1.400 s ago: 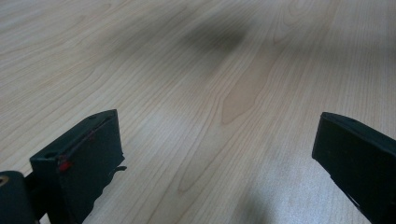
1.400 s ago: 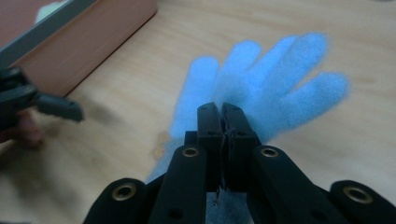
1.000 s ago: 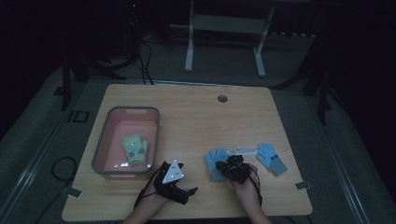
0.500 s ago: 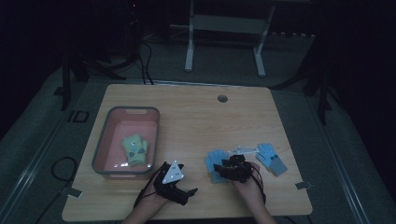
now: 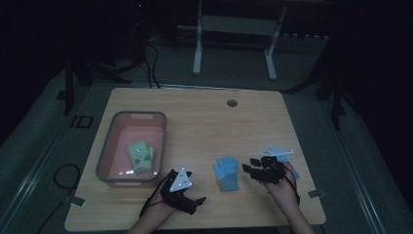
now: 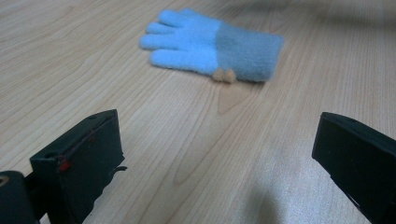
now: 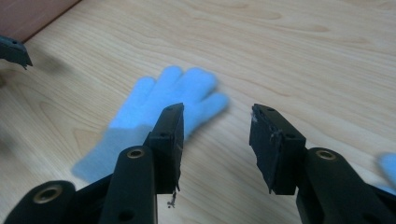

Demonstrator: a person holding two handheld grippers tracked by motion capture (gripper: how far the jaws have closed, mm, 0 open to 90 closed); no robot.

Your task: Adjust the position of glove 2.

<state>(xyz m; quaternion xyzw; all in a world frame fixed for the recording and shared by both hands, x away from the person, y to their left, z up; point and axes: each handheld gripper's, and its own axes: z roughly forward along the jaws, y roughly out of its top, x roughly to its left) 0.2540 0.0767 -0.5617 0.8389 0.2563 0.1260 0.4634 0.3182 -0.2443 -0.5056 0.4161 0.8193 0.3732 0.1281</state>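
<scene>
Light blue knitted glove (image 5: 226, 173) with a grey-blue cuff lies flat on the wooden desk (image 5: 204, 122), lower centre of the high view, between both open, empty claws

Right claw (image 5: 253, 168) should drop over its cuff; left claw (image 5: 197, 200) waits apart; pink plastic tub (image 5: 163, 139) holding a green glove (image 5: 140, 156) sits left, nothing blocking

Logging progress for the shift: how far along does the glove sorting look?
One green glove already lies in the pink bin. Nothing is in hand: left gripper and right gripper are both open. A blue glove lies on the table; another blue item peeks beside the right gripper.
</scene>
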